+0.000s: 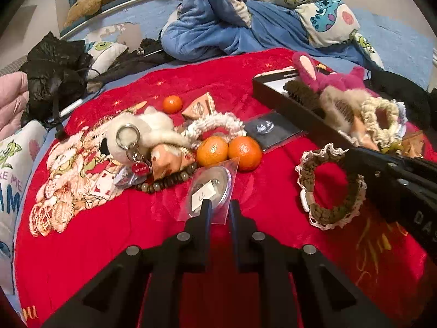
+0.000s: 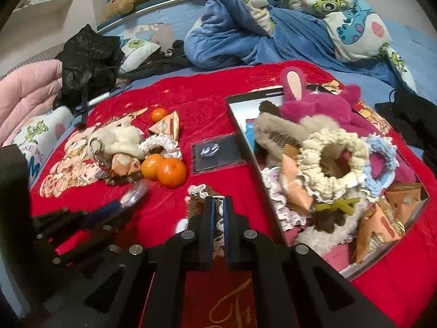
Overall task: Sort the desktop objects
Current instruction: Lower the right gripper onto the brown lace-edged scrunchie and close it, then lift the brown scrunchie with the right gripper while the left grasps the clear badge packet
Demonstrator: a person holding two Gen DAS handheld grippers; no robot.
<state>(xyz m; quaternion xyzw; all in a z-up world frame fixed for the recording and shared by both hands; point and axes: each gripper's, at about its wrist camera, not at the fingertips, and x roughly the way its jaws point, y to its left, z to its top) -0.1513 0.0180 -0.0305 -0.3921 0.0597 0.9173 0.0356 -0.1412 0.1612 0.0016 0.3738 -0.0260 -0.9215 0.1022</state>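
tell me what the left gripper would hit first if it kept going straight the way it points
Probably the two oranges, just beyond the clear plastic pouch that the left gripper is already closed on; depth is hard to judge.

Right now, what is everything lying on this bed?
round oranges: three, orange, mid-blanket
fluffy plush keyring: one, cream, left of oranges
wooden bead bracelet: one, brown, beside keyring
clear plastic badge packet: one, see-through, in left jaws
lace-edged crocheted scrunchie: one, brown and white, in right jaws
black rectangular tray: one, black, right side, heaped with scrunchies
velvety red blanket: one, red, underneath
left gripper: one, black, jaws shut on packet
right gripper: one, black, jaws shut on scrunchie
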